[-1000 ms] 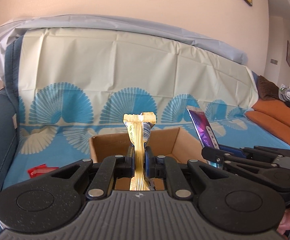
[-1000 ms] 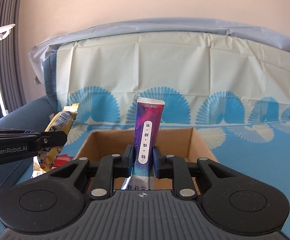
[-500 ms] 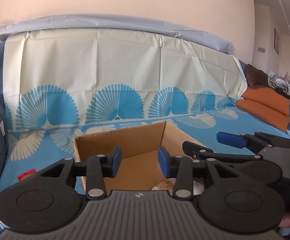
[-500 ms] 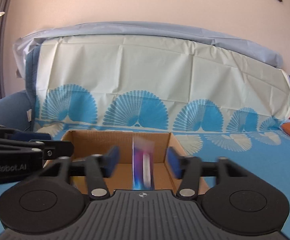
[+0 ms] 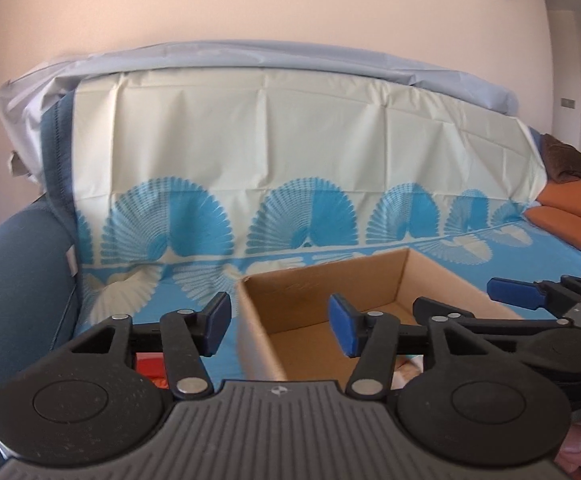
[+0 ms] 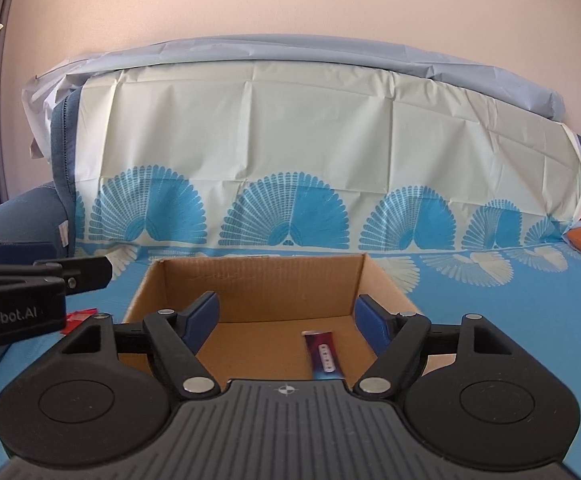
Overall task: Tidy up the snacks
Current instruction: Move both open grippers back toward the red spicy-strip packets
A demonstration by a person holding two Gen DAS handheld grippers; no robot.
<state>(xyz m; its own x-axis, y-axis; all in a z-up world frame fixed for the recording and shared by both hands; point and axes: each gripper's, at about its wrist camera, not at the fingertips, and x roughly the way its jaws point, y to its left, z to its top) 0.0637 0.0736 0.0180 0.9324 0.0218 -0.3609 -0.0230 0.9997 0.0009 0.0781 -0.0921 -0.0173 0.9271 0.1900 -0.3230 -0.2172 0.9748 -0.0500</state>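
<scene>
I have both grippers tipped slightly down over the cardboard box. My right gripper is spreading wide, empty; the purple snack packet lies flat on the box floor below. My left gripper is also widening, holding nothing.

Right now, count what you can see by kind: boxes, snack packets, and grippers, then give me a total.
Cardboard box: 1
Purple snack packet lying in the box: 1
Red packet on the blue cover, beside the box: 1
Left gripper and right gripper, both opening, nothing between them: 2
Total: 5
</scene>
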